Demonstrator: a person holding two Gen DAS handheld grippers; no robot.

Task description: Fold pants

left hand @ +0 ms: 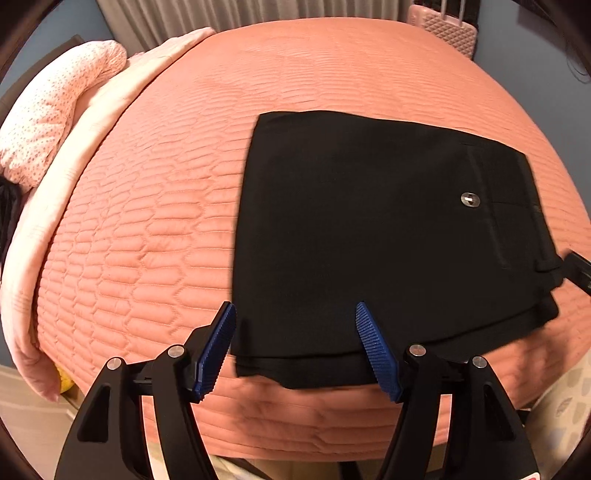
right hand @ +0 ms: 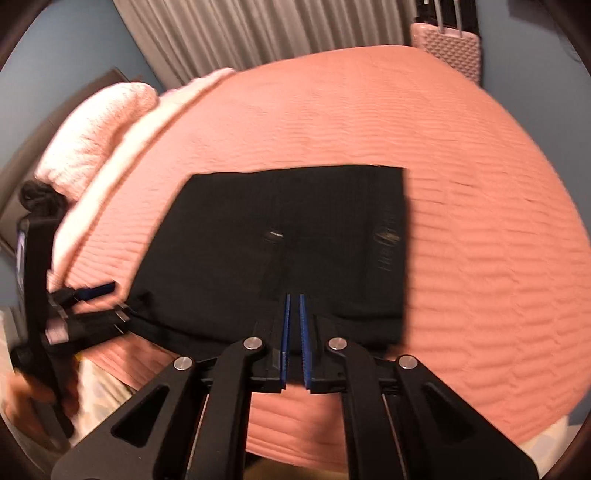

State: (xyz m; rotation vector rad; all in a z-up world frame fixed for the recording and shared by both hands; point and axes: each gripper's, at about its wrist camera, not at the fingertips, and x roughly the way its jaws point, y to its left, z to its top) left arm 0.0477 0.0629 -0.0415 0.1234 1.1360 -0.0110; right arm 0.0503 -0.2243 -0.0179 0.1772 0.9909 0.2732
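Note:
Black pants (left hand: pixel 369 229) lie folded into a flat rectangle on the salmon quilted bedspread (left hand: pixel 166 221), a silver button (left hand: pixel 470 199) facing up beside a pocket. My left gripper (left hand: pixel 294 308) is open just over the near left corner of the pants; the left pad is off the cloth's edge and the right pad is above the cloth. In the right wrist view the pants (right hand: pixel 332 221) fill the middle, and my right gripper (right hand: pixel 294 299) is shut above their near edge, with no cloth seen between its pads. The left gripper (right hand: pixel 120 301) shows at the pants' left side.
A dotted pink pillow (left hand: pixel 55 110) and a pale folded sheet (left hand: pixel 110 110) lie along the bed's left side. A pink suitcase (left hand: pixel 447 31) stands past the far corner, curtains (left hand: pixel 240 14) behind. The bed's near edge drops off just below the pants. A hand (right hand: pixel 26 398) holds the left gripper.

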